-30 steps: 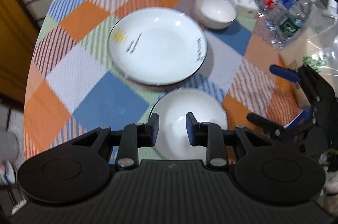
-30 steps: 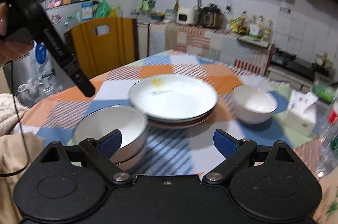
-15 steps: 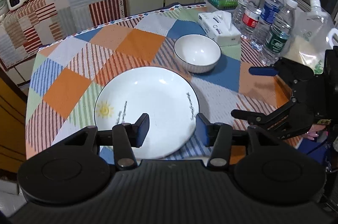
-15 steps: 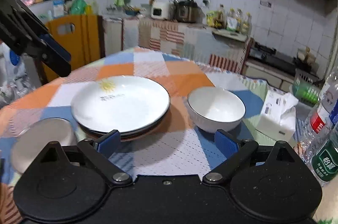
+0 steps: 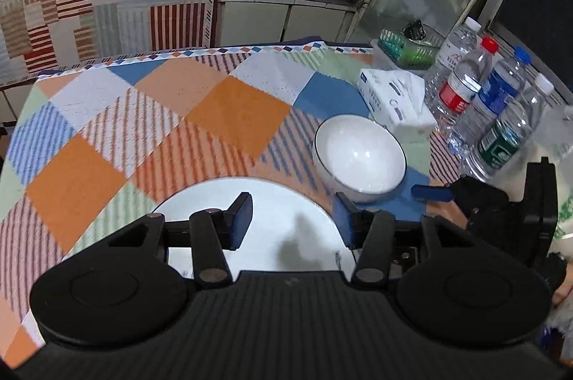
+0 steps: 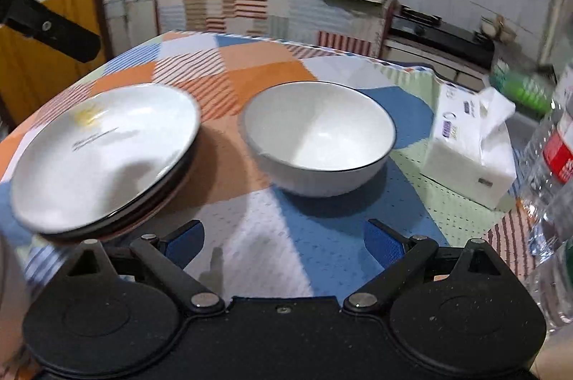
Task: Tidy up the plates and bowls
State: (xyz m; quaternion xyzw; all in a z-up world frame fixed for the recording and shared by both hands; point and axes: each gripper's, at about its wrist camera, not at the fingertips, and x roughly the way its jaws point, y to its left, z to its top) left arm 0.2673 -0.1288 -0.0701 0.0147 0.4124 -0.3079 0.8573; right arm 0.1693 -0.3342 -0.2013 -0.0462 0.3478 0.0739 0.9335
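One bowl, stacked plates, four bottles; both grippers' jaws apart, empty.

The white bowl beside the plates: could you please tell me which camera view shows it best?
The right wrist view: the white bowl sits central, whole and large, rim and inside visible. The left wrist view shows it smaller, off to the right.

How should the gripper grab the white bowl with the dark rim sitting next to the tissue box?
Probably by the rim. The white bowl with the dark rim stands upright and empty, with round sloping sides that pads would likely slip on. The open right gripper faces its near edge, so it could come from that side, tilted down, one finger inside the wall and one outside, clear of the white tissue box.
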